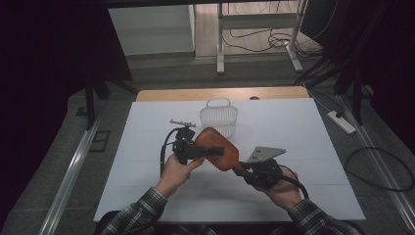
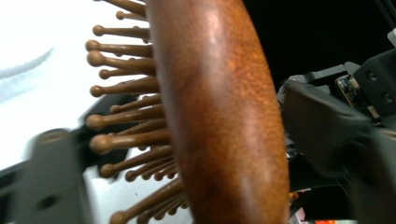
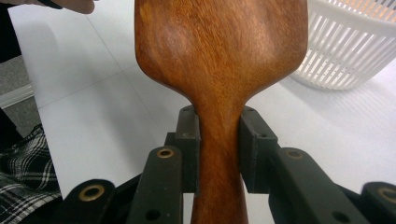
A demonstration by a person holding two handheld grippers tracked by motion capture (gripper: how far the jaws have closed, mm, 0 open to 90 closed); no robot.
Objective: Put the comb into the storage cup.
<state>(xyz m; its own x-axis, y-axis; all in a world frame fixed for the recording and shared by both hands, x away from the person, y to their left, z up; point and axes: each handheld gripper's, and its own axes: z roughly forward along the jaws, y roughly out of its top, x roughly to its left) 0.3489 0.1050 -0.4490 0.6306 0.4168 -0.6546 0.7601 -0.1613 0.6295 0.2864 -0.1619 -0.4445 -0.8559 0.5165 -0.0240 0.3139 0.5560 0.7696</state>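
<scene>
White sheet [image 1: 147, 196] covers wooden table [image 1: 161, 94]; dim room, floor cables [image 1: 259, 41].

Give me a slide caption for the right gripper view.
Right gripper clamps the wooden hairbrush by its handle, white basket behind.

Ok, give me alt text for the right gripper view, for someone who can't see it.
The right gripper has its two black jaws closed on the narrow handle of a wooden paddle hairbrush, whose smooth back faces the camera. Behind it, a white slatted plastic basket stands on the white table, at upper right.
</scene>
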